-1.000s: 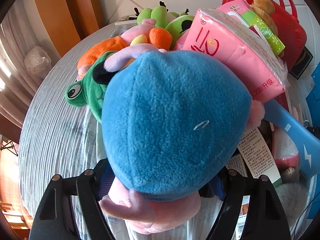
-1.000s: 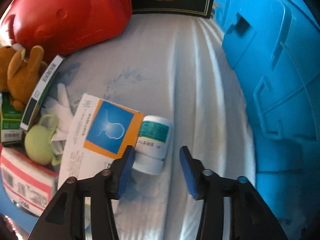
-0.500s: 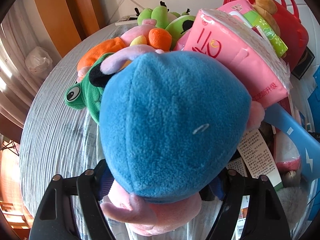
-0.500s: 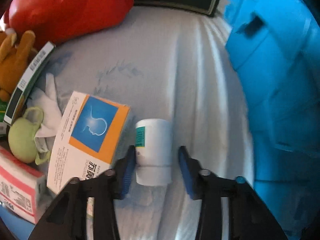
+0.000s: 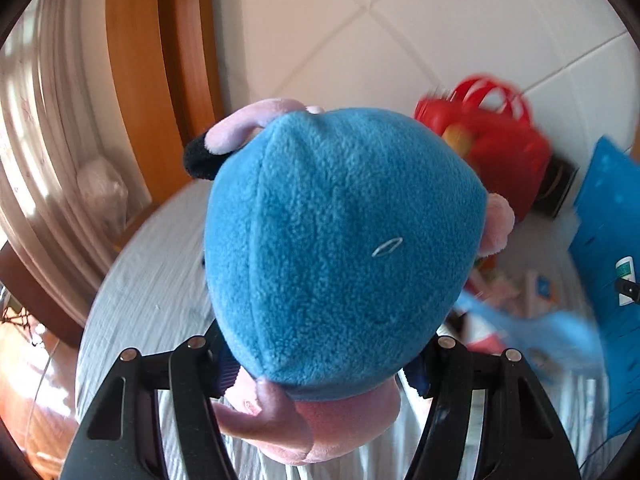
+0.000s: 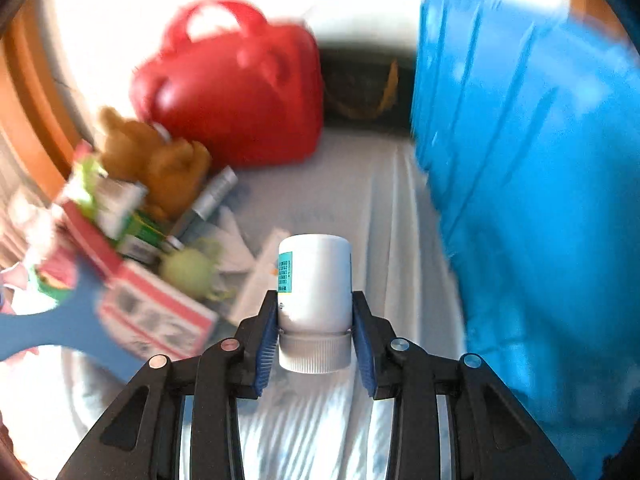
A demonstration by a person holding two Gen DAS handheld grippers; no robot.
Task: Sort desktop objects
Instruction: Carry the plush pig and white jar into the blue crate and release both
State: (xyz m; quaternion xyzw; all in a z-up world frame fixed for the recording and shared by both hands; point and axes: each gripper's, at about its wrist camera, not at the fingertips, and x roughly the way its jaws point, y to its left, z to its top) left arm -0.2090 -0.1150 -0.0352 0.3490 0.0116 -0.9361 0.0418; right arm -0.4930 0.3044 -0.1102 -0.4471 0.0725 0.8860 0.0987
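Observation:
A blue and pink plush toy (image 5: 340, 240) fills the left wrist view. My left gripper (image 5: 322, 372) grips its lower part from both sides, and its jaws are still closing into the soft fabric. The toy hangs above the grey-clothed table (image 5: 152, 280). In the right wrist view, my right gripper (image 6: 315, 320) is shut on a white bottle (image 6: 316, 276) with a teal label. Its cap points toward the camera, and it is held above the cloth. The same bottle (image 5: 625, 280) shows at the right edge of the left view.
A tall blue bin (image 6: 520, 200) stands to the right. A red bag (image 6: 236, 84) sits at the back by the wall. To the left lies a pile with a brown teddy (image 6: 156, 164), a pink packet (image 6: 156, 320), a small green toy (image 6: 192, 270) and a white box (image 6: 260, 284).
Both grippers have risen. The left carried the plush toy up off the pile of toys. The right shut on the white bottle and lifted it off the cloth.

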